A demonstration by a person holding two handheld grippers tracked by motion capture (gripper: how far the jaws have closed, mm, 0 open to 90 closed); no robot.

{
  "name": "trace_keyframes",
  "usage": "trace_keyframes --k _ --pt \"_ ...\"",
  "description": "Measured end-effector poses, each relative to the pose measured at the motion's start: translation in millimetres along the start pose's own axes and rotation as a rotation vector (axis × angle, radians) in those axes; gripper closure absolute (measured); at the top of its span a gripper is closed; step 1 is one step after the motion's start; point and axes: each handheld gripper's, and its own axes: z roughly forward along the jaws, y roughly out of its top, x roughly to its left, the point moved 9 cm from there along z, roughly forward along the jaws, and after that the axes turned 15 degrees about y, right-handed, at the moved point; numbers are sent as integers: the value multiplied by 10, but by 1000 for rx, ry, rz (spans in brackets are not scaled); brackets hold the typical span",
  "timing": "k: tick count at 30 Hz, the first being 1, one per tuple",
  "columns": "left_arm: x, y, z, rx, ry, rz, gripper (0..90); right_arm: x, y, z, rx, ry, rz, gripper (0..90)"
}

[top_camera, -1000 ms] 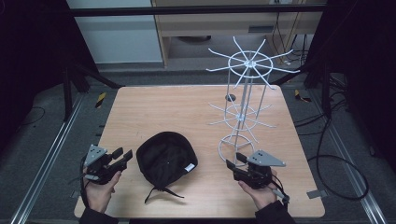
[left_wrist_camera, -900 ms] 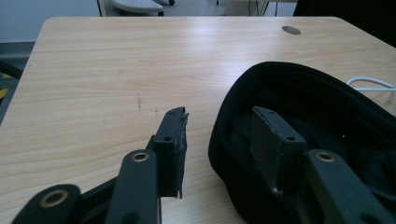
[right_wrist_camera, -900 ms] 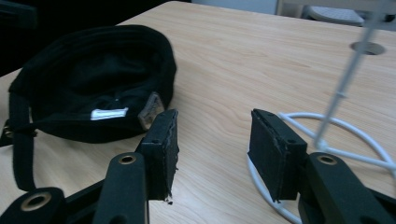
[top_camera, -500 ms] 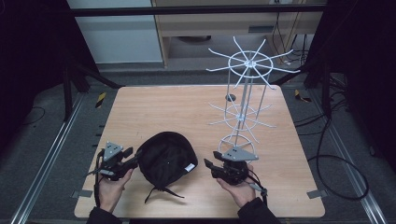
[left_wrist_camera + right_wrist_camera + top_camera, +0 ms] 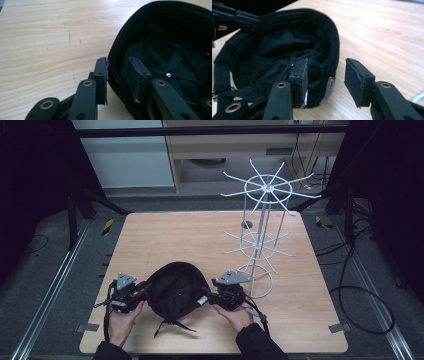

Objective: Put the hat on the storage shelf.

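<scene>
Both grippers have closed in on one black cap [image 5: 176,289] lying at the table's [image 5: 175,235] near edge; left gripper [image 5: 117,71] and right gripper [image 5: 325,75] each straddle its rim, jaws spread. One wire rack [image 5: 262,220] stands right.

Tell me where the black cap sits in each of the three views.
High view: black cap at lower centre, between the two tools.
Left gripper view: right half, rim between the jaws.
Right gripper view: left and centre, rim between the jaws.
Shared landmark: wooden table.
</scene>
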Motion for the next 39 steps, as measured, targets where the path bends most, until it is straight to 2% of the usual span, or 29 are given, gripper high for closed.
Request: trace_keyframes --k 5,11,16,18,21,24,26,29,34,37,38,39 --pt "14 -19 17 9 5 -1 718 7 -57 157 41 -8 -6 538" --pt "38 -40 42 16 16 -5 735 -42 -117 211 64 -27 -3 563" --pt "64 -22 17 1 4 -16 645 -76 -172 232 84 -24 19 603" --pt "70 -40 27 15 -5 -23 642 -77 -181 237 87 -23 23 612" --pt "54 -83 74 49 -26 -36 690 -90 -209 265 100 -16 37 654" --pt "54 -104 105 65 -12 -32 728 -83 -216 288 101 -5 51 694" --pt "60 -98 105 66 -16 -47 760 -85 -220 302 107 -13 49 734" --pt "57 -87 101 59 -22 -63 795 -77 -185 291 91 -13 53 787" --pt "3 -50 106 35 -30 -59 813 -20 -2 190 11 7 45 811" --pt "-23 -29 113 27 -35 -66 816 39 155 122 -44 28 5 816" --pt "-26 -26 124 28 -36 -70 816 92 238 94 -63 41 -26 818" --pt "-29 -24 132 28 -37 -76 816 92 238 94 -63 41 -26 818"
